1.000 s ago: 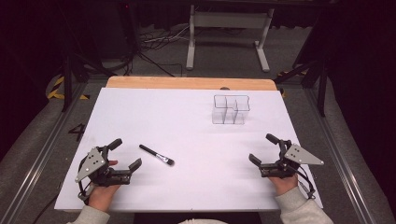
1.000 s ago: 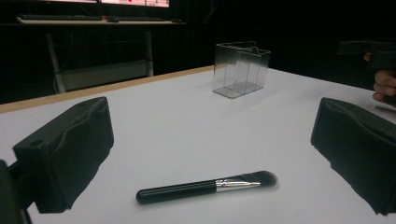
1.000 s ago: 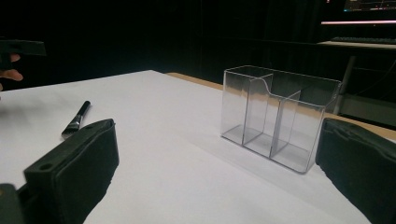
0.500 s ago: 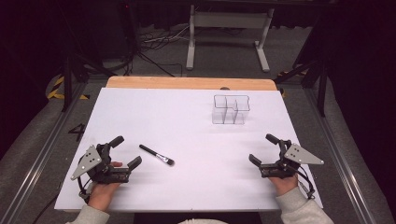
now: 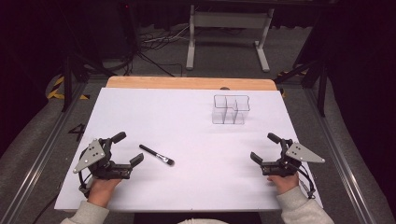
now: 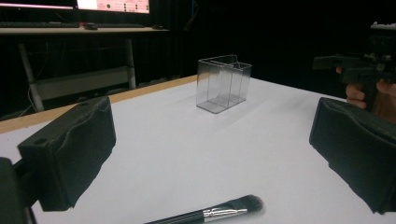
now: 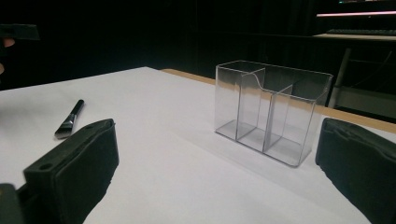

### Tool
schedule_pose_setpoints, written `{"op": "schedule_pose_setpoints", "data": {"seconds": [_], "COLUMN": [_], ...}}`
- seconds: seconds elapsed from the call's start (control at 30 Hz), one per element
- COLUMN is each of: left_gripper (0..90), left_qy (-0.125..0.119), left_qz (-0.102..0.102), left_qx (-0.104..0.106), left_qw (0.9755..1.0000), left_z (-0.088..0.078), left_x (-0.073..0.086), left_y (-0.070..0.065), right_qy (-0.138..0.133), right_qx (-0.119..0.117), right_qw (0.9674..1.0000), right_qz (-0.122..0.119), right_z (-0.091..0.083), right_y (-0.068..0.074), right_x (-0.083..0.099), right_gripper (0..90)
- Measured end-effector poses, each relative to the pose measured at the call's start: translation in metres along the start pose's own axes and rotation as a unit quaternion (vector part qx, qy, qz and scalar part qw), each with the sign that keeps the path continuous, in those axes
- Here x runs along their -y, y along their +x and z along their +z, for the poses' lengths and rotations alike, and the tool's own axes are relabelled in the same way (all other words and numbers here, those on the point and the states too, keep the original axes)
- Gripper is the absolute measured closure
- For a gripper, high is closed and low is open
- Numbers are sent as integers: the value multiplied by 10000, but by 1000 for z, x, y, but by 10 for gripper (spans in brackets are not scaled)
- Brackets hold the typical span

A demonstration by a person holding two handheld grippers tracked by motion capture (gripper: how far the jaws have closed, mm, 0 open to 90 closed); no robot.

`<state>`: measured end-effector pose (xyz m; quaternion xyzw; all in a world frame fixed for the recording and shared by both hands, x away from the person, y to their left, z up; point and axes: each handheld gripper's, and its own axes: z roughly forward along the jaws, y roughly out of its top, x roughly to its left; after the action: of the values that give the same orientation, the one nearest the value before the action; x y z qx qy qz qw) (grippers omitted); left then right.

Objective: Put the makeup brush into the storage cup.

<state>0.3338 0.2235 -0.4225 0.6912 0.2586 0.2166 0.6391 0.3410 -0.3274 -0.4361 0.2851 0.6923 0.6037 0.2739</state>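
Right, my left gripper (image 5: 125, 150) sits with its jaws spread wide and empty, just beside the slim black makeup brush with a silver ferrule (image 5: 156, 155), which lies flat on the white table (image 5: 187, 121). I want the jaws straddling the handle squarely before closing. My right gripper (image 5: 265, 148) waits, also spread and empty, near the clear plastic three-compartment organiser (image 5: 230, 110).
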Motion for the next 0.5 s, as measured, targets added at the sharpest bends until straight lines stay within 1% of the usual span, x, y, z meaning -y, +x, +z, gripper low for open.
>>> {"op": "schedule_pose_setpoints", "data": {"seconds": [0.03, 0.07, 0.17, 0.2, 0.3, 0.33, 0.4, 0.5], "left_gripper": [18, 17, 9, 4, 2, 2, 2, 1], "left_qy": [37, 89, 130, 219, 319, 319, 353, 454], "left_qz": [-14, 22, 84, 116, 102, 102, 139, 115], "left_qx": [-3, 21, 8, 34, 90, 90, 103, 178], "left_qw": [10000, 10000, 9999, 9997, 9994, 9994, 9992, 9987], "left_z": [2, 5, 9, 13, 18, 18, 22, 27], "left_x": [-1, -4, -8, -14, -21, -21, -24, -30], "left_y": [1, 3, 5, 8, 11, 11, 13, 16], "right_qy": [4, 7, 1, -15, -33, -33, -51, -65], "right_qx": [-11, -25, -40, -63, -49, -49, -43, -28], "right_qw": [10000, 10000, 10000, 10000, 10000, 10000, 10000, 10000], "right_qz": [-1, -2, -13, 5, 47, 47, 54, 66], "right_z": [0, 0, 0, 0, -1, -1, -1, -2], "right_y": [0, 0, 0, 0, 0, 0, 0, -1], "right_x": [0, 0, -1, -1, -2, -2, -2, -2], "right_gripper": [0, 0, 0, 0, 0, 0, 0, 0]}}
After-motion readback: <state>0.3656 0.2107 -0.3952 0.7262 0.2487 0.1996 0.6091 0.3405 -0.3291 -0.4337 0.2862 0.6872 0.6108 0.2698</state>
